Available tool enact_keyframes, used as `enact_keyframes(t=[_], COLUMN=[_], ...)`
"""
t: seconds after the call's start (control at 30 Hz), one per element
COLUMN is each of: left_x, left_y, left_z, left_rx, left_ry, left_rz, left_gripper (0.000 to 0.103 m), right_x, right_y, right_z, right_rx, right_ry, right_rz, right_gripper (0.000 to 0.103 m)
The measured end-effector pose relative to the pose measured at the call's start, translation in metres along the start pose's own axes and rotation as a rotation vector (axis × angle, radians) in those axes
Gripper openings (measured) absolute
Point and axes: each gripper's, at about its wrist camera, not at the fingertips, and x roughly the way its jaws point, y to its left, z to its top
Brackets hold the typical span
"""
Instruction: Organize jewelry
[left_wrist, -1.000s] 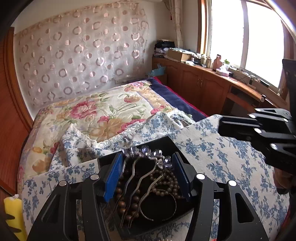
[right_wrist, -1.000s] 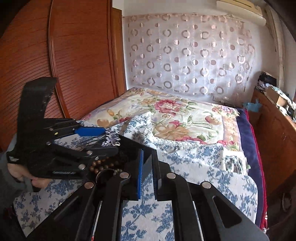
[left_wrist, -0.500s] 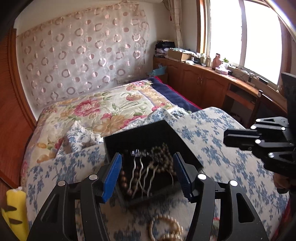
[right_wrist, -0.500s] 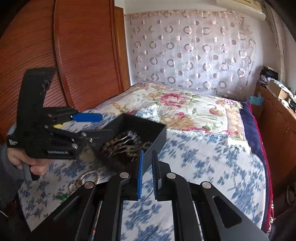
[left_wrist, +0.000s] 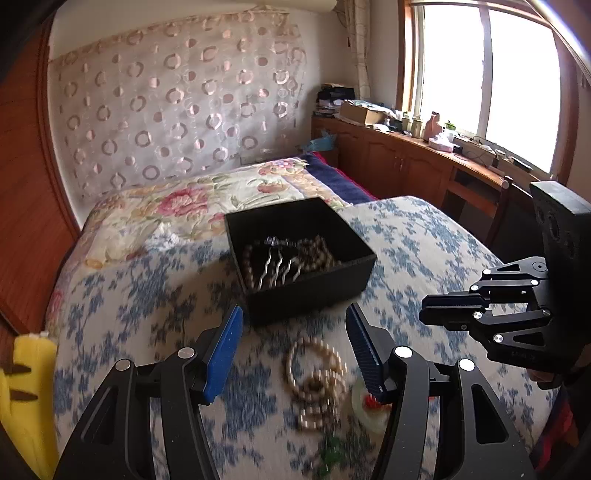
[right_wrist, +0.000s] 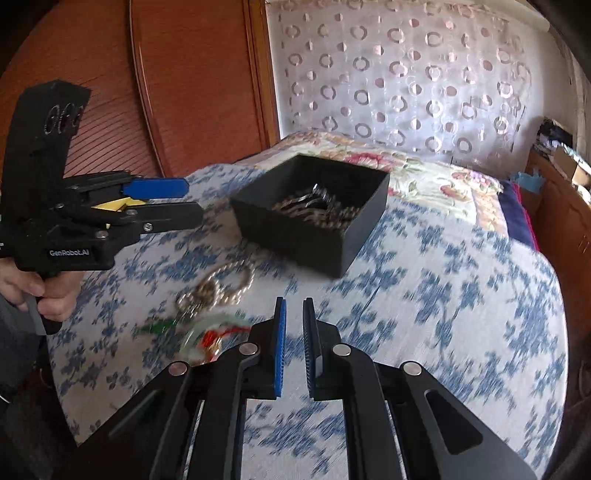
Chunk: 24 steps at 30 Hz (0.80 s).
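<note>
The left hand-held gripper (left_wrist: 293, 332) hung above the bed with its two blue-padded fingers spread wide apart and nothing between them. Below the gap, on the blue-flowered bedspread (left_wrist: 406, 236), lay a pale bead necklace (left_wrist: 314, 373) in loose loops, blurred by motion. Just beside it, toward the right finger, sat a whitish-green bangle (left_wrist: 364, 410) with a bit of red at its edge, and a small green item too blurred to name lay nearer the camera.

Beyond the necklace stood an open black box (left_wrist: 314, 295) on the bedspread. Inside it were a silver hair comb (left_wrist: 277, 266) with wavy prongs and dark brown bead strands (left_wrist: 317, 251) around it.

The right hand-held gripper (right_wrist: 293, 332) hovered over the bedspread, well to the right of the loose jewelry; its blue pads stood nearly together with only a narrow slit between them, gripping nothing. From its camera the black box (right_wrist: 306, 240) sat ahead and the necklace (right_wrist: 221, 288) lay to the left, between the box and the left tool, which a bare hand (right_wrist: 40, 291) held by its grip.

A floral quilt (left_wrist: 177, 199) covered the far part of the bed, with a circle-patterned curtain (left_wrist: 177, 103) behind it.
</note>
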Motion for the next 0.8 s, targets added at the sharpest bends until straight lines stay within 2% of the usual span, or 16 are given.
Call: enact_keyframes(t=[0.4,0.57,0.8], left_x=[-0.013,-0.011,-0.011], left_y=[0.018,0.023,0.021], left_z=[-0.058,-0.072,-0.074], left_rx=[-0.060,-0.070,-0.069], left_ry=[0.086,0.111,0.114], left_rz=[0.013,0.019,0.012], left_gripper=[0.055,0.055,0.055], right_x=[0.015,0.021,0.023], right_y=[0.008,0.007,0.004], right_z=[-0.024,-0.026,-0.024], right_rx=[0.012,0.022,0.015], right_ry=[0.089,0.116,0.135], right_rz=[0.002,0.005,-0.025], right_gripper=[0.010,0.010,0.010])
